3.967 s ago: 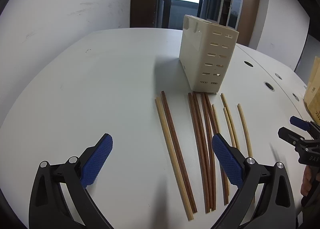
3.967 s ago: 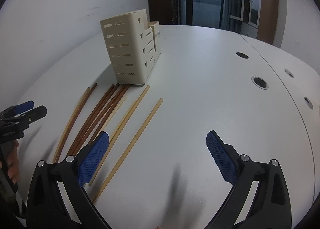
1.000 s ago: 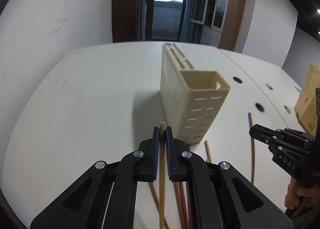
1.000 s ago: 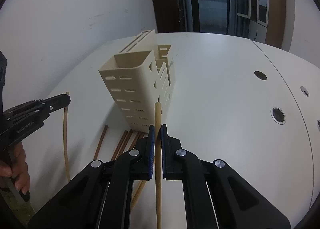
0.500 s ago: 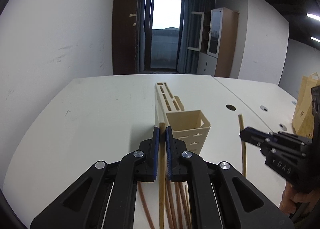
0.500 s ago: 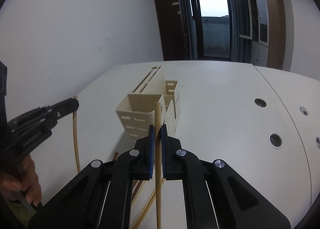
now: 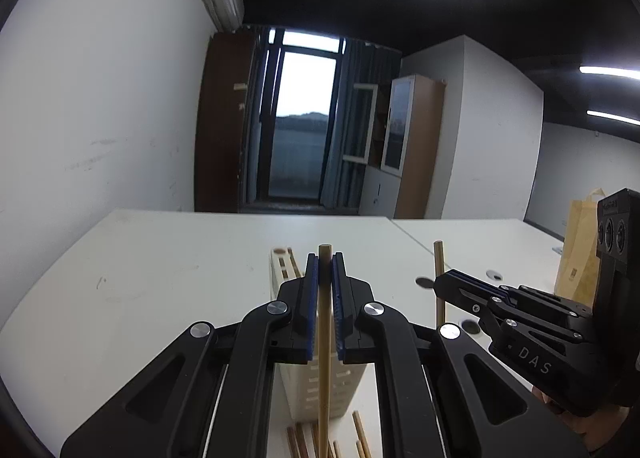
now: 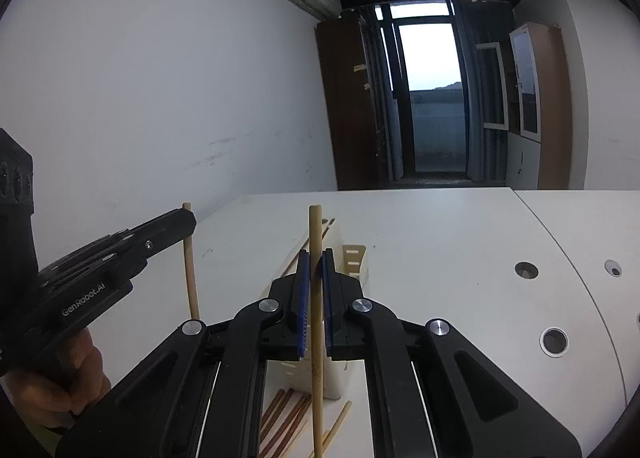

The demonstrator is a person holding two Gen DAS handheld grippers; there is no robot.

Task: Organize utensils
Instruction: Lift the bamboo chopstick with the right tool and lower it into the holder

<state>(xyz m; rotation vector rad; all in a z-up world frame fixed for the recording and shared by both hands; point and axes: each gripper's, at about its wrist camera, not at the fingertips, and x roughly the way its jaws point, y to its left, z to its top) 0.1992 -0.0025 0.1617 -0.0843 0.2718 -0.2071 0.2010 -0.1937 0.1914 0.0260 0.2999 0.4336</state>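
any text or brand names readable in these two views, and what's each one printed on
"DAS": white letters on the black side of the right gripper, seen from the left wrist view; anything past those letters is cut off from view.
"GenRobot.AI": white letters on the black side of the left gripper, seen from the right wrist view.
A small dark mark on the paper bag is too small to read.
Nothing else carries legible text.
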